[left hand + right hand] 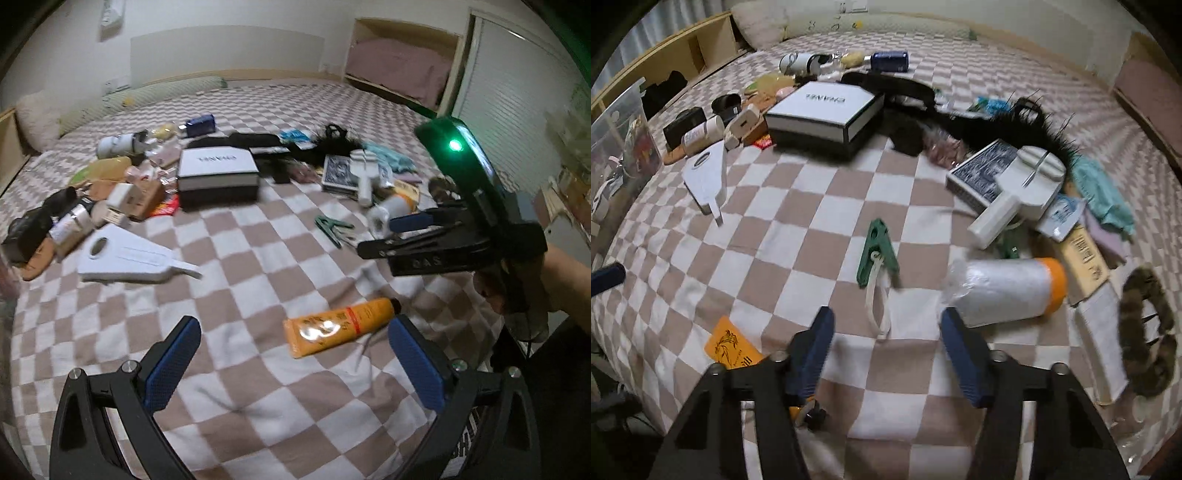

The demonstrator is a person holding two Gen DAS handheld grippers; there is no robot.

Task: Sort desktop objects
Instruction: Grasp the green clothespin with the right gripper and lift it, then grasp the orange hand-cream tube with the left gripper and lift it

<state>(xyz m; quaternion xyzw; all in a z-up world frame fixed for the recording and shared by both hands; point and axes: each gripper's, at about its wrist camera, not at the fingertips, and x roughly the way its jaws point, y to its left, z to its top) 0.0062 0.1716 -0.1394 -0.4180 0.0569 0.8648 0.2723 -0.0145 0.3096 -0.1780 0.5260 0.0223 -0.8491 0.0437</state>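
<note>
Many small objects lie on a checkered bedspread (pixel 236 332). An orange tube (pixel 338 326) lies just ahead of my open, empty left gripper (pixel 295 350), nearer its right finger. My right gripper (pixel 886 350) is open and empty; it also shows in the left wrist view (pixel 402 230) at the right. Ahead of it lie a green clip with a white cord (pixel 877 251) and a clear-wrapped roll with an orange end (pixel 1004 291), close to its right finger. The orange tube's end (pixel 733 349) shows at its lower left.
A black-and-white box (pixel 823 114) sits mid-bed. A white flat tool (pixel 129 256) lies left. Bottles and boxes (pixel 122 199) pile at the left. A card deck and white device (pixel 1008 181), black feathers (pixel 997 125) and a furry hair clip (pixel 1148 332) lie right. A clear bin (pixel 620 140) stands left.
</note>
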